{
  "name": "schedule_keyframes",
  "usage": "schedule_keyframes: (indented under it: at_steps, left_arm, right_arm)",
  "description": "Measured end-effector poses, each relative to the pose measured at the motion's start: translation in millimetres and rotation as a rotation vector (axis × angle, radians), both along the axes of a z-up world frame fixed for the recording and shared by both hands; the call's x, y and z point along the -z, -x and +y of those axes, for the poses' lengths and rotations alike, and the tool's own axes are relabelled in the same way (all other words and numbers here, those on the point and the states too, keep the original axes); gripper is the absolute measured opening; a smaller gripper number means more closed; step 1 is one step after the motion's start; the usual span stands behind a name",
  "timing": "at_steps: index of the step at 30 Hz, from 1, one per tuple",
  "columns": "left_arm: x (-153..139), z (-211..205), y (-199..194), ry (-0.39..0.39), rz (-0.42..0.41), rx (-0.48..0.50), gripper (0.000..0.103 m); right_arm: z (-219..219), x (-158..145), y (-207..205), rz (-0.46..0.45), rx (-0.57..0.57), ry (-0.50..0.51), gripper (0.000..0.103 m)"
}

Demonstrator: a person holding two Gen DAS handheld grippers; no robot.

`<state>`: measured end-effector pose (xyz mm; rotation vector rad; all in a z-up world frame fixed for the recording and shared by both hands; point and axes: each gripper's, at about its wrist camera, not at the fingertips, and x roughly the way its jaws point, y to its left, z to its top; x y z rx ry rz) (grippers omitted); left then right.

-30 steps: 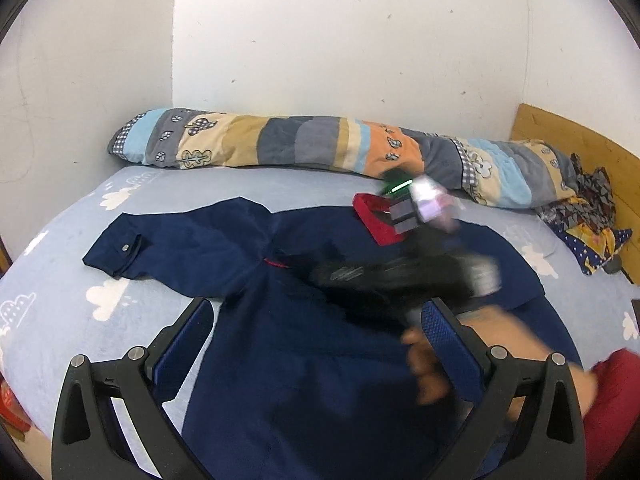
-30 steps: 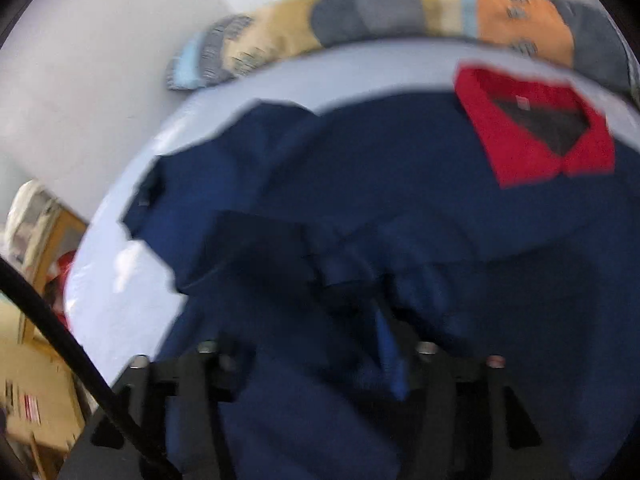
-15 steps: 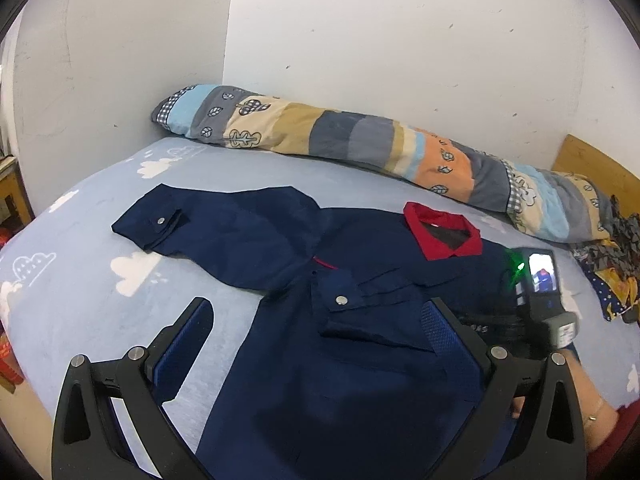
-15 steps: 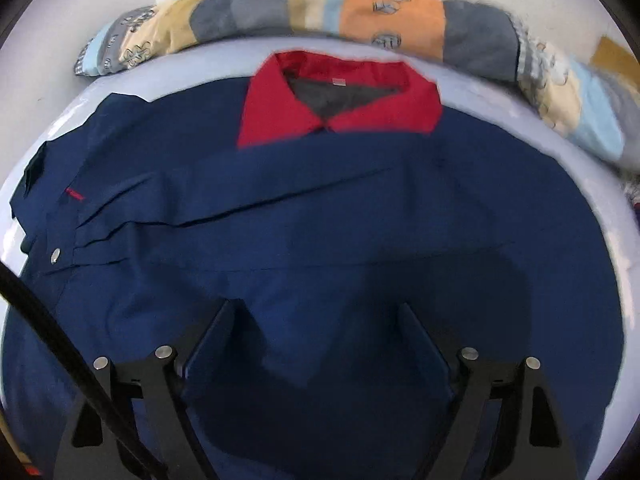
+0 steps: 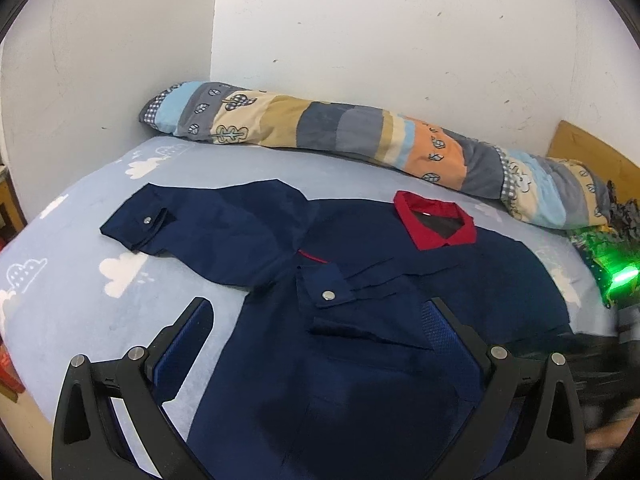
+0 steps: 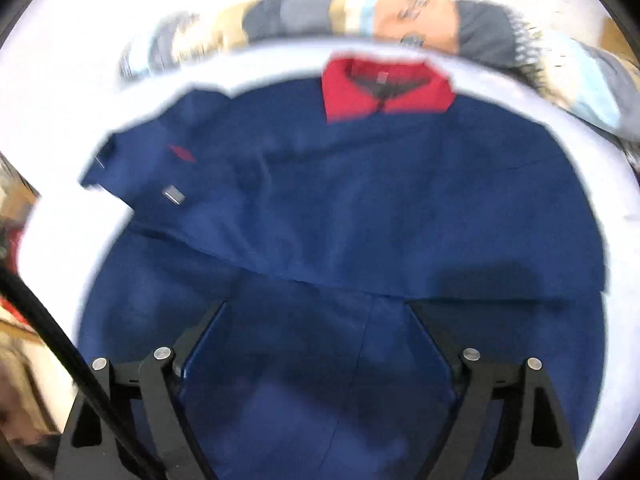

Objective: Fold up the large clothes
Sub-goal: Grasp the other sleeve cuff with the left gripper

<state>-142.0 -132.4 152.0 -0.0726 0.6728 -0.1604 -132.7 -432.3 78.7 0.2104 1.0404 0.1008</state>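
A bed [image 5: 80,264] with a pale blue cloud-print sheet fills a white-walled corner; the landmark is the navy shirt [image 5: 360,352] lying flat on the sheet. Left of the shirt's body, its left sleeve [image 5: 208,232] stretches outward over the sheet, cuff snap uppermost. Beyond the shirt, against the wall, lies a long patchwork bolster [image 5: 360,140]. On the shirt's body a second cuff [image 5: 326,290] with a snap rests folded across the chest, and the red collar [image 5: 436,222] points toward the bolster. The left gripper [image 5: 318,324] hovers over the shirt's near hem, its blue-padded fingers [image 5: 188,340] spread wide and grasping nothing. In the blurred right wrist view, the right gripper [image 6: 318,320] hangs above the shirt's [image 6: 360,200] lower body, fingers [image 6: 200,340] likewise spread apart and empty. Right of the shirt, a wooden headboard [image 5: 592,156] and a green light [image 5: 620,276] mark the frame edge.
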Motion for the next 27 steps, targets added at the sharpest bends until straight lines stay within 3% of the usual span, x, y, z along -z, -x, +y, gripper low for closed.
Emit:
schedule_keyframes:
  at_steps: [4, 6, 10, 13, 17, 21, 23, 25, 27]
  left_arm:
    - [-5, 11, 1, 0.025, -0.004, 0.028, 0.103]
    - [-14, 27, 1, 0.024, -0.028, 0.018, 0.103]
    - [-30, 86, -11, 0.028, -0.068, -0.029, 0.103]
    - [-31, 134, -29, -0.070, -0.079, -0.058, 0.103]
    - [-14, 199, -63, -0.244, -0.057, -0.080, 0.103]
    - [15, 224, -98, -0.341, -0.031, -0.043, 0.098]
    - [31, 224, -118, -0.364, -0.021, -0.022, 0.093]
    - [48, 223, -143, -0.351, 0.005, -0.001, 0.080]
    - [65, 223, -173, -0.331, 0.035, -0.002, 0.075]
  right_arm:
    - [-22, -56, 60, -0.182, 0.054, -0.102, 0.092]
    - [-23, -64, 89, -0.249, 0.077, -0.107, 0.093]
    - [-23, -62, 102, -0.252, 0.095, -0.119, 0.093]
    - [-33, -61, 98, -0.254, 0.129, -0.135, 0.093]
    - [-43, -67, 100, -0.273, 0.134, -0.267, 0.093]
    - [-36, -73, 101, -0.277, 0.108, -0.307, 0.093]
    - [-30, -73, 99, -0.276, 0.094, -0.307, 0.093]
    - [-25, -71, 96, -0.272, 0.086, -0.301, 0.093]
    - [-22, -66, 90, -0.257, 0.080, -0.299, 0.093]
